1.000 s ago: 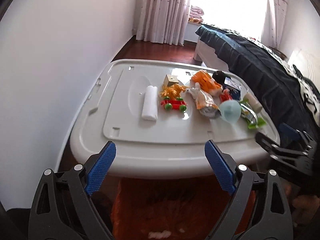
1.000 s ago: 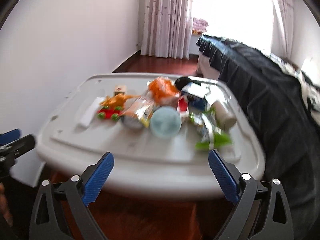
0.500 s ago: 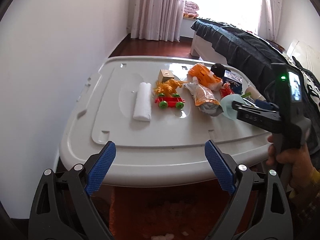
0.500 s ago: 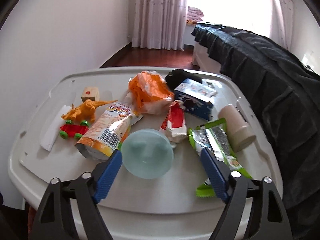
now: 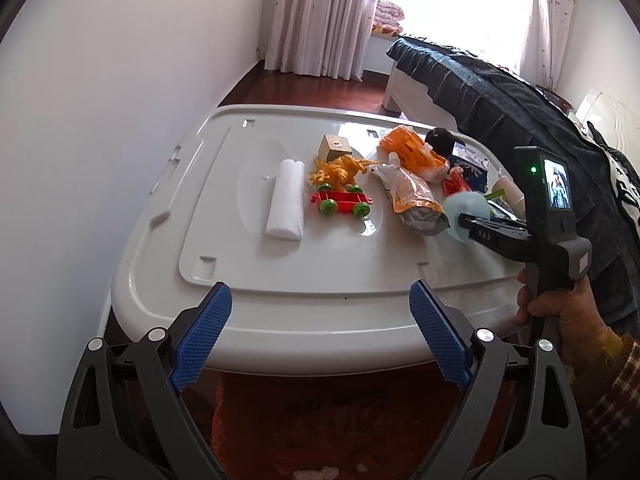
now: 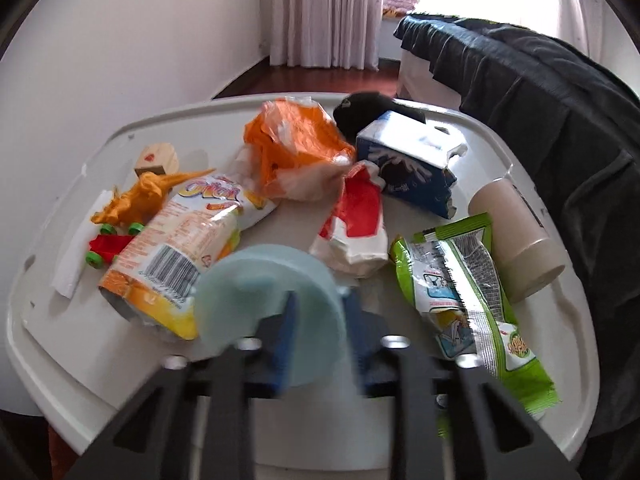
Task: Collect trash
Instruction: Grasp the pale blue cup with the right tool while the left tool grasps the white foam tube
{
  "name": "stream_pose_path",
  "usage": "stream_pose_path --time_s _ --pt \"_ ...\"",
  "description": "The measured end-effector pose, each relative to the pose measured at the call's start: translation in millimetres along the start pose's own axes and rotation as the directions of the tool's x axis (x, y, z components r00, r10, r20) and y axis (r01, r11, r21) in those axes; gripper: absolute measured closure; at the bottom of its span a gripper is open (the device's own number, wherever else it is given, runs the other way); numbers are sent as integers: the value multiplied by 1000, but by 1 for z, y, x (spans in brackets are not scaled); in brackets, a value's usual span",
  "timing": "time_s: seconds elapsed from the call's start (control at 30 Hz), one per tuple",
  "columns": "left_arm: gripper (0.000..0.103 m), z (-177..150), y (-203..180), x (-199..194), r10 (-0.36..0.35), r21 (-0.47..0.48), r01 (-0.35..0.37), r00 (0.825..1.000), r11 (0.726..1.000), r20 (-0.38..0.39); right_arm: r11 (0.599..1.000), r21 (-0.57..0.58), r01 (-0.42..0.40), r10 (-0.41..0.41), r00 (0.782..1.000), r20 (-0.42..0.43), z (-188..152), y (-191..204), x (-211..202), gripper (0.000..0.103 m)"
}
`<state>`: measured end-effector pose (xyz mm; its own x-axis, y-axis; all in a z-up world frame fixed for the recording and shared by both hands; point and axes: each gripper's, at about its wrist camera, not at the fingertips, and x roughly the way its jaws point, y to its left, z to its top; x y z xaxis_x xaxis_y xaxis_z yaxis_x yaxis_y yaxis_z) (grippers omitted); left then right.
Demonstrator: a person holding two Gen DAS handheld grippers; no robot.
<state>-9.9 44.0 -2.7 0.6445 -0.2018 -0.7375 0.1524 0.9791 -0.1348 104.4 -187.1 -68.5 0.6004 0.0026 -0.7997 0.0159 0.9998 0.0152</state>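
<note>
Trash lies on a white bin lid point(image 5: 280, 276): an orange-yellow snack bag point(image 6: 176, 248), an orange plastic bag point(image 6: 296, 144), a red-white wrapper point(image 6: 356, 220), a blue carton point(image 6: 412, 164), a green wrapper point(image 6: 468, 296) and a beige cup point(image 6: 516, 232). A light blue cup point(image 6: 260, 292) lies on its side near the lid's front edge. My right gripper point(image 6: 320, 320) is closing, its blue pads pinching that cup's wall. In the left wrist view the right gripper point(image 5: 466, 220) meets the cup point(image 5: 468, 204) from the right. My left gripper point(image 5: 320, 332) hangs open before the lid, holding nothing.
Toys sit on the lid's left half: an orange dinosaur point(image 5: 340, 168), a red car point(image 5: 340, 200), a wooden block point(image 5: 334, 146) and a white roll point(image 5: 286, 200). A dark-covered bed point(image 5: 520, 104) stands to the right, a white wall on the left, an orange rug point(image 5: 320, 420) below.
My right gripper moved forward and down over the lid and its jaws closed from wide apart onto the light blue cup. My left gripper stayed open and barely shifted.
</note>
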Motion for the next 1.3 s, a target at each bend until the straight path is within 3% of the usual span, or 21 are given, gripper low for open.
stream_pose_path --time_s 0.2,0.43,0.7,0.9,0.97,1.07,1.3 --pt "15 7 2 4 40 10 -40 999 999 2 997 55 -58 57 998 28 2 -4 -21 100" --pt "15 31 14 25 90 -39 -89 996 995 7 993 42 -114 111 992 65 1 3 -39 100" --pt "15 47 27 97 154 49 -153 988 987 -16 989 39 -144 136 979 151 10 -1 -78 100" --pt "41 50 25 136 144 96 -137 987 986 -72 987 16 -162 157 973 169 12 4 -84 100" --pt "55 49 26 141 138 98 -130 987 987 -78 986 15 -165 160 973 166 12 5 -83 100" --pt "66 48 28 142 129 98 -122 989 988 -70 985 17 -169 164 972 167 12 5 -83 100" --pt "72 47 39 114 151 46 -150 988 988 -19 986 -3 -167 165 969 186 12 10 -89 100"
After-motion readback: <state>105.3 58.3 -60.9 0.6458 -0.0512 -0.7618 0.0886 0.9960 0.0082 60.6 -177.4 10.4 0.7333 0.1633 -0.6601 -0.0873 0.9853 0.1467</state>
